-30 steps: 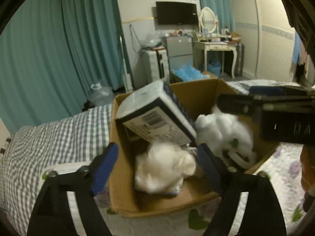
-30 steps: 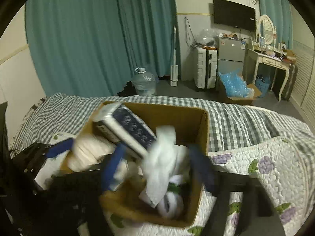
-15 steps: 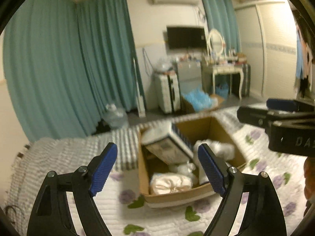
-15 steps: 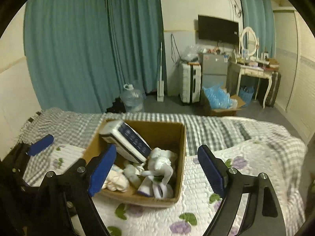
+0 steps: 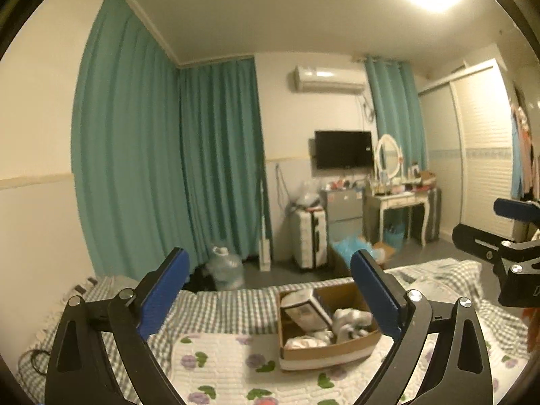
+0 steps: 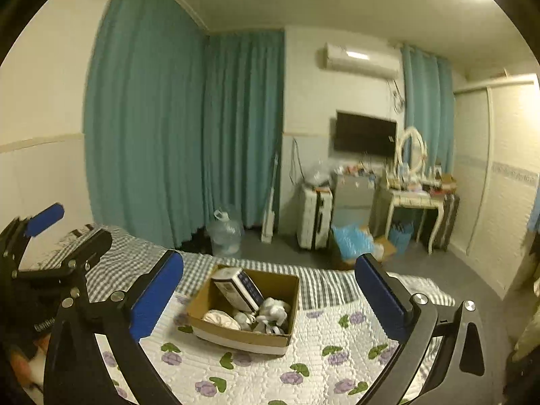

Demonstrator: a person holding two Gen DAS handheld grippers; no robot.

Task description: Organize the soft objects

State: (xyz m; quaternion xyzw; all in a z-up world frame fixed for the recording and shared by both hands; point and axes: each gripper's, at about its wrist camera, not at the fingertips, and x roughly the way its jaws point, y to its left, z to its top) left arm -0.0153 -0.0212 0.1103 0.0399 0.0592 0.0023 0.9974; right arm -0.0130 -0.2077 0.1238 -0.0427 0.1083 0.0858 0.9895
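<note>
Both tools are built alike; left gripper [image 5: 268, 290] and right gripper [image 6: 270, 292] are framed in black, padded in blue, fastened with silver screws

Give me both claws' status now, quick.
Left claw: jaws opening wide, nothing between them, holding nothing.
Right claw: jaws opening wide, also holding nothing; the cardboard box sits beyond it on the bed.

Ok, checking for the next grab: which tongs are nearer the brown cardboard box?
Right, slightly. The right tongs face the brown cardboard box head-on; the left tongs sit off to its left. Both are opening, empty.
</note>
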